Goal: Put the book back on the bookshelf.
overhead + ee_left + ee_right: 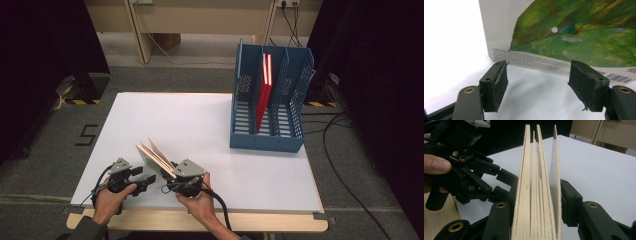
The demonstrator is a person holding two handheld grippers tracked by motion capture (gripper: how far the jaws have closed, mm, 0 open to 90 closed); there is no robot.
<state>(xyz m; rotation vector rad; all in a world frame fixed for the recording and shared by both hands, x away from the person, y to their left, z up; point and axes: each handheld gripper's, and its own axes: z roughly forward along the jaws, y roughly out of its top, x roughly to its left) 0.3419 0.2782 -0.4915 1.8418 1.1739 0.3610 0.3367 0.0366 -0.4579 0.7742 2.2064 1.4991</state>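
Observation:
A thick board book (154, 154) stands on edge near the front of the white table top (200, 120), its stiff pages fanned a little. My right gripper (172, 176) is shut on it; in the right gripper view the two jaws of this gripper (536, 195) press the book (534, 170) from both sides. My left gripper (148, 179) is open just left of the book with nothing between its pads. In the left gripper view the left gripper (537, 75) faces the book's green back cover (579, 37) with its barcode. The right gripper view has the left gripper (504, 183) close beside the book.
A blue file rack (295, 85) with several slots stands at the table's back right, with a red book (264, 90) upright in a middle slot. Cables lie on the floor to the right. The table's wooden front edge (200, 222) is right under the hands.

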